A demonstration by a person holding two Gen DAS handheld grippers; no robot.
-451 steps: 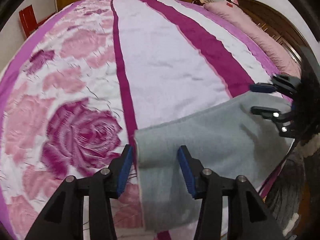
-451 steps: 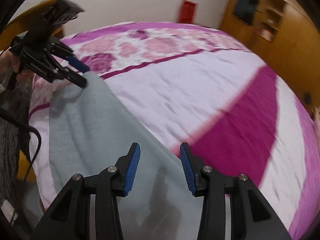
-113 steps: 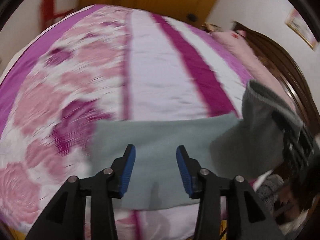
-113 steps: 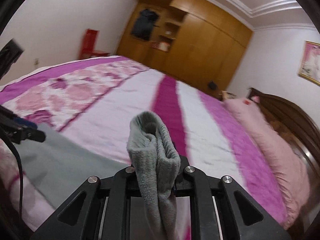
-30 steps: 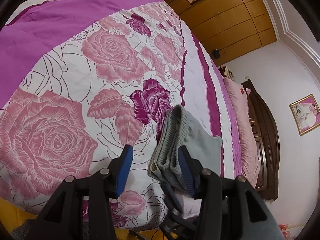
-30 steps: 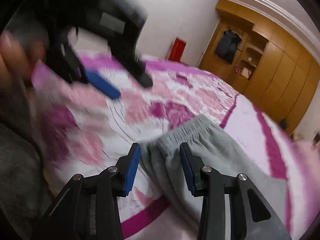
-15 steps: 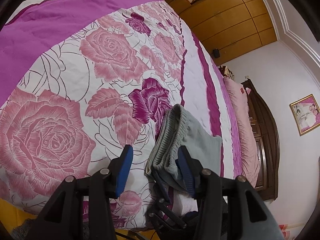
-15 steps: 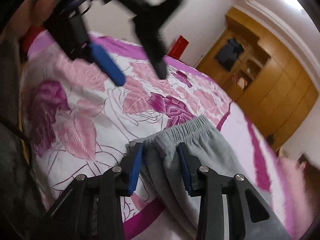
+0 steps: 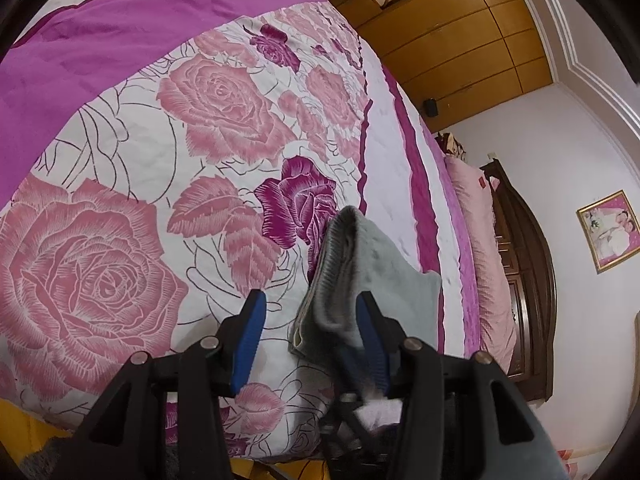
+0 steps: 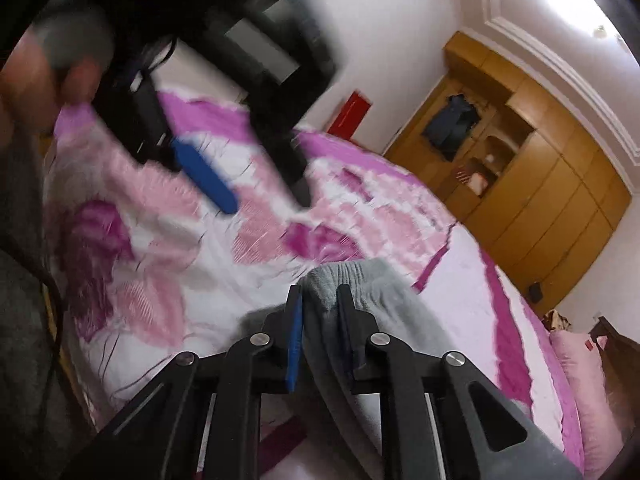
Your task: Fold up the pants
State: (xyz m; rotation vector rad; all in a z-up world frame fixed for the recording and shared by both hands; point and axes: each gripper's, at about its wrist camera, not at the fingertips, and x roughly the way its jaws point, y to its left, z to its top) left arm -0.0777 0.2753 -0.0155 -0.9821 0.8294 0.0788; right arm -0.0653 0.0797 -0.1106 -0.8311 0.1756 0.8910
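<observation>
Right gripper (image 10: pixel 320 312): closing on the waistband edge of the pants (image 10: pixel 372 300), cloth between its fingers, lower centre.
Left gripper (image 9: pixel 308 320): hanging half-open, empty, pants just right of it.
Pants: lying folded on the bed (image 9: pixel 120 160), stretching toward upper right.

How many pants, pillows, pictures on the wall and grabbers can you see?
Pants: 1
Pillows: 1
Pictures: 1
Grabbers: 2, the left gripper and the right gripper, its jaws closing with the pants between them
Total: 5
</observation>
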